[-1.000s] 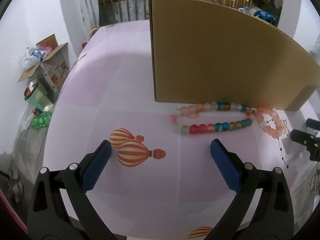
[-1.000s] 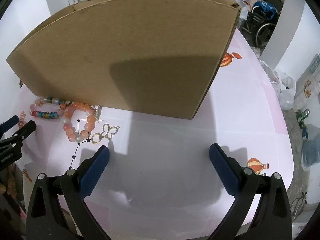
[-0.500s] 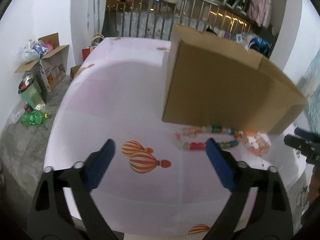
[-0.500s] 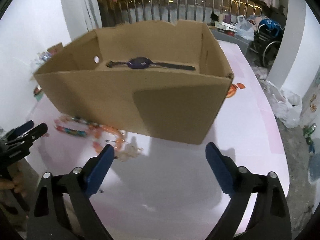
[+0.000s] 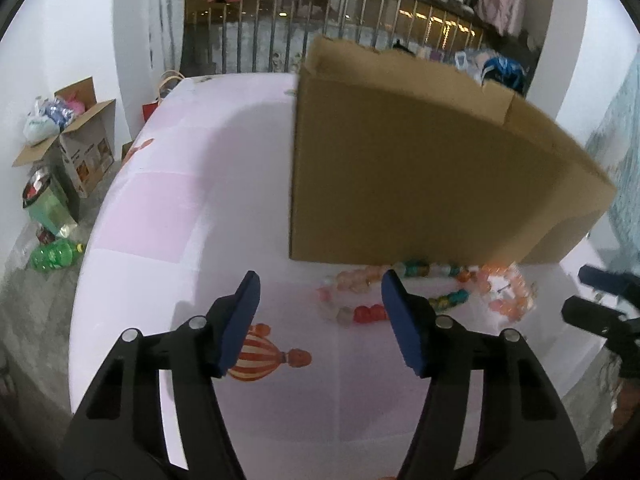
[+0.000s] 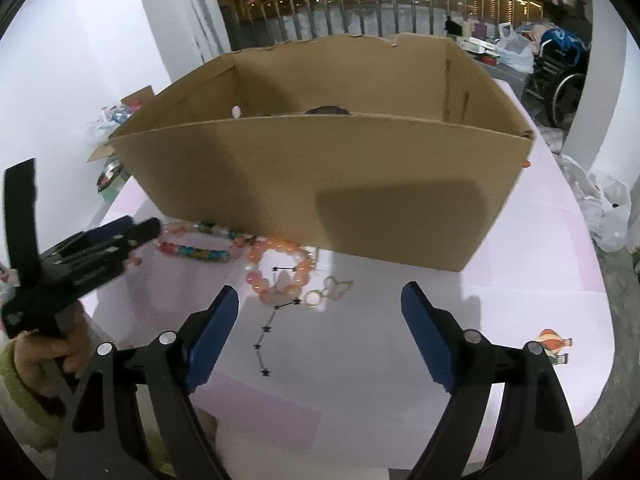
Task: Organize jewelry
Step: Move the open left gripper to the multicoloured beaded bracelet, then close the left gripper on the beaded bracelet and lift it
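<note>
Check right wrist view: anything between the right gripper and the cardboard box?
Yes. In the right wrist view, the orange bead bracelet and a gold butterfly charm lie on the pink tablecloth between the open right gripper and the cardboard box.

Dark object (image 6: 327, 110) inside cardboard box (image 6: 320, 184) mostly hidden by its near wall, multicolored bead strand (image 5: 420, 284) blurred

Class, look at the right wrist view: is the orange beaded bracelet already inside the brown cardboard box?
No: the orange beaded bracelet lies on the pink tablecloth outside the brown cardboard box.
</note>
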{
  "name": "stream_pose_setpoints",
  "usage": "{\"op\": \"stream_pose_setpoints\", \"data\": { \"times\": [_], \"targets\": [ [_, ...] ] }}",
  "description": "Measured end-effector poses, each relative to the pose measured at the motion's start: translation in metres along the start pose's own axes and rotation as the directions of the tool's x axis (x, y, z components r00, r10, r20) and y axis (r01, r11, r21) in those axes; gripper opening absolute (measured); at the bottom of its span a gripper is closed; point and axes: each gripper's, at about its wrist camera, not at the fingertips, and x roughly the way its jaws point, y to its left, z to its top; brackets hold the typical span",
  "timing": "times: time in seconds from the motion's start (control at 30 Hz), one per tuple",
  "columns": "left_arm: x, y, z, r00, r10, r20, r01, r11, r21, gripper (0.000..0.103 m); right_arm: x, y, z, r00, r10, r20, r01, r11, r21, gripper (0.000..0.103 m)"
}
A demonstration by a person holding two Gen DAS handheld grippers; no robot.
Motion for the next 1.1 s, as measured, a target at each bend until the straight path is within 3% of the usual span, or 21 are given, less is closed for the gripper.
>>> {"op": "stream_pose_setpoints", "data": {
  "times": [0.2, 0.47, 0.63, 0.87, 1.1],
  "targets": [
    [0.006, -0.009, -0.009, 0.998, 0.069, -0.008, -0.068, 0.994, 0.085, 0.058, 0.003, 0.011, 0.002, 1.000, 0.015, 0.000, -0.015, 0.999, -0.030, 0.082],
    [-0.011, -0.003, -0.025, 0.998, 0.061, -0.004, -0.060, 0.990, 0.128, 0.058, 0.004, 0.023, 0.005, 0.999, 0.041, 0.012, -0.040, 0.996, -0.079, 0.082],
    [-0.018, 0.002, -0.032, 0.998, 0.056, 0.002, -0.056, 0.988, 0.144, 0.058, 0.006, 0.038, 0.013, 0.995, 0.095, 0.006, -0.093, 0.989, -0.114, 0.069],
    [-0.022, 0.002, -0.032, 1.000, 0.028, 0.000, -0.028, 0.984, 0.176, 0.039, 0.020, 0.060, 0.024, 0.981, 0.193, -0.030, -0.195, 0.972, -0.134, 0.048],
    [-0.018, -0.001, -0.026, 1.000, 0.010, -0.029, -0.005, 0.982, 0.186, 0.018, 0.047, 0.078, 0.029, 0.978, 0.181, -0.104, -0.196, 0.968, -0.159, 0.029]
  ]
}}
